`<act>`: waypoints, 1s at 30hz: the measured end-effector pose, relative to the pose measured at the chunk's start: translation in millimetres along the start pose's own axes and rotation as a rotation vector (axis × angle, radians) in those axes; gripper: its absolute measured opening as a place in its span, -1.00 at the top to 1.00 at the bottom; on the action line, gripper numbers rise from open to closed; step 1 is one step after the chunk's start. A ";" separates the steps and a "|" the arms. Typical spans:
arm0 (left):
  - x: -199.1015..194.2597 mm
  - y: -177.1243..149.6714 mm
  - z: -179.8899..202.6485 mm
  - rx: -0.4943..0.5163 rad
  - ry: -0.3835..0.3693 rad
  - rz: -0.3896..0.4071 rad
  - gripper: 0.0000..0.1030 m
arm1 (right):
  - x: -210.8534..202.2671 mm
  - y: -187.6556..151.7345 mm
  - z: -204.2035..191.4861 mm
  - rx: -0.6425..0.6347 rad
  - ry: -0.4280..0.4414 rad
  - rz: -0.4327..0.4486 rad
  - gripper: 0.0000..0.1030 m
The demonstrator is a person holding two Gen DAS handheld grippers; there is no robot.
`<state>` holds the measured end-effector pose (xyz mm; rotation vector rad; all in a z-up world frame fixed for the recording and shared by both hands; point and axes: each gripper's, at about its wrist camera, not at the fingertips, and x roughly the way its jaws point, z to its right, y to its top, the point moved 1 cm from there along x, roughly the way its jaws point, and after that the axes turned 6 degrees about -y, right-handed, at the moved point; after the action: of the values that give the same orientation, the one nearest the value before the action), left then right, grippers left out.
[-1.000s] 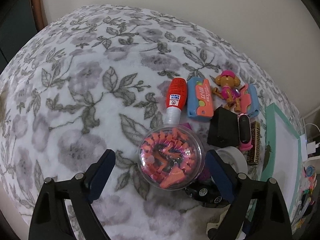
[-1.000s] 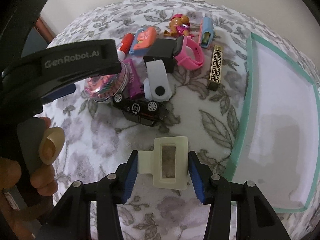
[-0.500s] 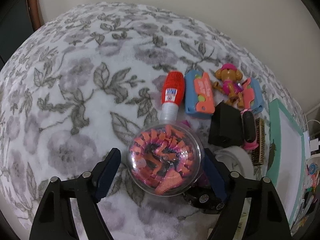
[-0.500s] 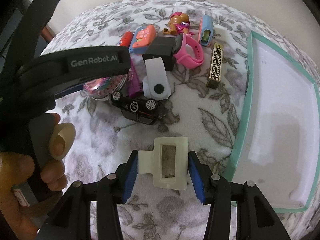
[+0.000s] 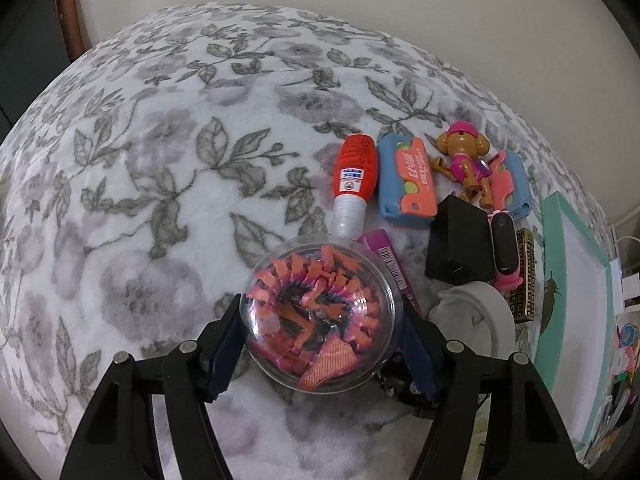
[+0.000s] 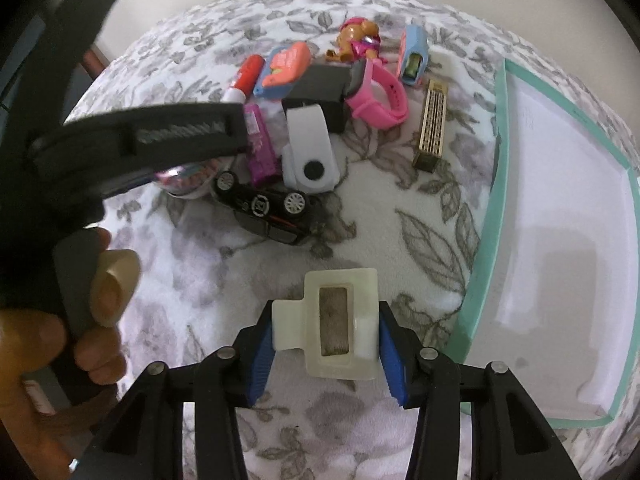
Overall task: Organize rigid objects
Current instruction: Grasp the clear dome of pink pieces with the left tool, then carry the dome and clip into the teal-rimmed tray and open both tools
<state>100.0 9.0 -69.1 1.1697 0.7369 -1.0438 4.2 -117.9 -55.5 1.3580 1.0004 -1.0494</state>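
Pads of the left gripper (image 5: 320, 344), low in the left wrist frame, are closing on a clear dome (image 5: 320, 316) full of orange and pink pieces; both blue pads appear to touch its sides. The dome rests on the floral blanket (image 5: 160, 160). Just above it lies a red and white tube (image 5: 354, 178), and to the right a blue and orange toy (image 5: 406, 182), a dog figure (image 5: 464, 160), a black block (image 5: 458, 242) and a white strap-shaped piece (image 5: 480, 316).

In the right wrist frame the right gripper (image 6: 326, 338), at bottom centre, has its jaws clamped on a cream rectangular frame (image 6: 332, 320), one pad on each side of it. Above sit a black toy car (image 6: 264, 210), a pink watch (image 6: 380, 100) and a gold patterned bar (image 6: 432, 124). A teal-rimmed white tray (image 6: 480, 280) fills the right edge. A hand (image 6: 52, 340) at lower left grips the other gripper's handle.
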 end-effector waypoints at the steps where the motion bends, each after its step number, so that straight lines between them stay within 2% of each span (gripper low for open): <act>1: -2.5 -1.0 -1.8 -0.006 0.002 -0.002 -0.40 | -3.1 0.3 0.4 0.003 0.009 0.012 0.05; 9: -36.7 -2.2 -1.7 -0.045 0.013 0.010 -0.40 | -24.5 -4.7 2.1 0.014 0.065 0.075 0.05; 15: -74.8 0.8 21.9 -0.029 -0.002 0.061 -0.40 | -55.0 -2.9 39.5 0.149 0.053 0.196 0.05; 17: -82.3 1.2 36.5 -0.006 -0.010 0.071 -0.40 | -64.9 -1.1 58.1 0.214 0.016 0.231 0.05; 22: -96.4 -1.4 78.1 0.055 -0.037 0.094 -0.40 | -84.5 -9.5 100.4 0.329 -0.135 0.310 0.05; 30: -91.3 -12.5 141.9 0.166 -0.078 0.070 -0.40 | -106.7 -14.6 149.7 0.445 -0.263 0.372 0.05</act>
<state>47.3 -104.6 44.6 1.2800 0.5523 -1.1019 -43.8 -266.7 42.3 1.6325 0.3068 -1.1624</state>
